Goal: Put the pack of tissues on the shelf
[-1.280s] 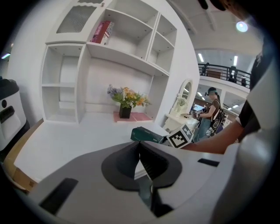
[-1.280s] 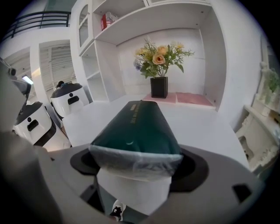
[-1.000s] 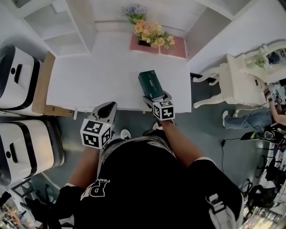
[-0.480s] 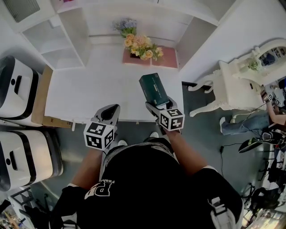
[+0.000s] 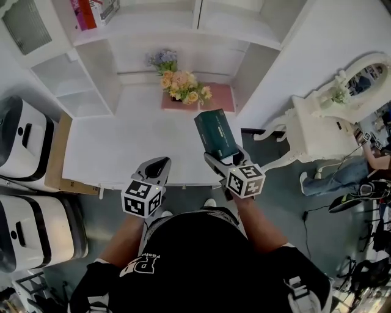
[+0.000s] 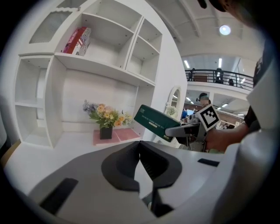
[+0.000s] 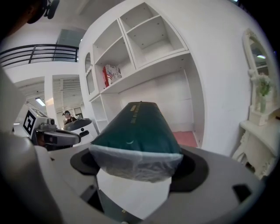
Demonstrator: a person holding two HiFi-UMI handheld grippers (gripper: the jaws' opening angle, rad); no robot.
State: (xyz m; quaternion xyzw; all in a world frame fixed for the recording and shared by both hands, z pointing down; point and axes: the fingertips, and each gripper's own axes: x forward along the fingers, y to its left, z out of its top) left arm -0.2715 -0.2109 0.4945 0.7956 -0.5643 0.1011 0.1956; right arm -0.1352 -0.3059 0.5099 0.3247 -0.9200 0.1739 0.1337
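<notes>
A dark green pack of tissues (image 5: 216, 133) is held up off the white table (image 5: 122, 147), tilted toward the white shelf unit (image 5: 177, 27). My right gripper (image 5: 225, 160) is shut on its near end; the pack (image 7: 136, 131) fills the right gripper view, with the shelf compartments (image 7: 144, 39) behind it. My left gripper (image 5: 156, 166) hangs over the table's front edge with its jaws together and nothing between them. In the left gripper view the pack (image 6: 154, 123) shows at the right, below the shelf (image 6: 100, 65).
A flower pot (image 5: 180, 85) stands on a pink mat (image 5: 211, 98) at the back of the table. A red and white box (image 5: 91, 12) lies on an upper shelf. White appliances (image 5: 24, 131) stand at the left, a white dresser with mirror (image 5: 333, 119) at the right.
My right gripper has lifted the tissue pack off the table and carried it up toward the shelf. The head view has tipped up, showing more of the shelf unit.
</notes>
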